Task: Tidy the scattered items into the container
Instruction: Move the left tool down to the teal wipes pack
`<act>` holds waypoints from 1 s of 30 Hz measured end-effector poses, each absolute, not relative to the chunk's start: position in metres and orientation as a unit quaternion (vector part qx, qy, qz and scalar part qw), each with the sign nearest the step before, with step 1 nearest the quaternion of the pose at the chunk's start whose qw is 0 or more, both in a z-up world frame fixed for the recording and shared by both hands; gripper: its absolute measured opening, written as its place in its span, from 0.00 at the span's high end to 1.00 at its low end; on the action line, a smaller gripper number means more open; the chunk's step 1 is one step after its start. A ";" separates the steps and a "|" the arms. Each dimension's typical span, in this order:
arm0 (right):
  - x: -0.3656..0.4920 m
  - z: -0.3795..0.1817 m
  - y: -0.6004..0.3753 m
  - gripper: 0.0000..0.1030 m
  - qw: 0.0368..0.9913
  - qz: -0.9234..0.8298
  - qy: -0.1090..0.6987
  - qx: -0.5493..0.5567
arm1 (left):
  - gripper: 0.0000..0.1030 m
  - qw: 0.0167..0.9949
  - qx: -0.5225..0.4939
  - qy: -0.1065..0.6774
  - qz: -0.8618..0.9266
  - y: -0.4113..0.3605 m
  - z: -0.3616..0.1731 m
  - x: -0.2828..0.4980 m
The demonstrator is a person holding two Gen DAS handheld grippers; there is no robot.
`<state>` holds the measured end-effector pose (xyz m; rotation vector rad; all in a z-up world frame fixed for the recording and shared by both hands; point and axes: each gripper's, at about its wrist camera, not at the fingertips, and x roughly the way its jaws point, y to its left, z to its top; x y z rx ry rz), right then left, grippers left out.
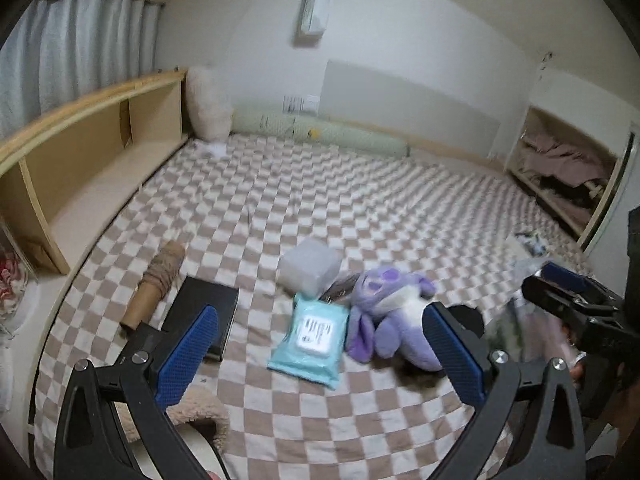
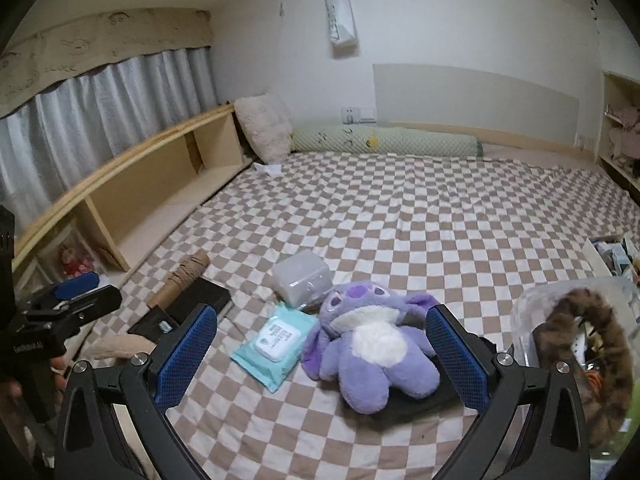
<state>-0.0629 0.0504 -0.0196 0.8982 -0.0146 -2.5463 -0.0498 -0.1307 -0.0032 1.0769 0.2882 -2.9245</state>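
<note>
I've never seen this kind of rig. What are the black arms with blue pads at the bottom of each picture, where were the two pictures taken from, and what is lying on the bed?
There is no robot: a person holds a two-finger gripper in each hand, and a fisheye camera on each looks along its fingers. One picture is from the left gripper, the other from the right gripper. The blue pads are fingertips. Both grippers are open and hold nothing. On the checked bed lie a purple plush toy, a pack of wipes, a clear plastic box, a black box and a cardboard roll. At the right stands a clear container with things already inside.
</note>
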 end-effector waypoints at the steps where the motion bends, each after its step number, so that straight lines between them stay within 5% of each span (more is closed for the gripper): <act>1: -0.067 -0.028 0.052 0.00 0.218 -0.918 -0.007 0.331 | 0.00 0.002 0.359 0.090 -0.929 -0.131 -0.011 -0.057; 11: -0.086 -0.073 0.072 0.00 0.208 -0.899 0.008 0.386 | 0.00 -0.005 0.485 -0.019 -0.875 -0.094 -0.108 -0.126; 30: -0.116 -0.121 0.078 0.00 0.200 -0.869 0.017 0.452 | 0.00 0.016 0.574 -0.084 -0.815 -0.092 -0.207 -0.201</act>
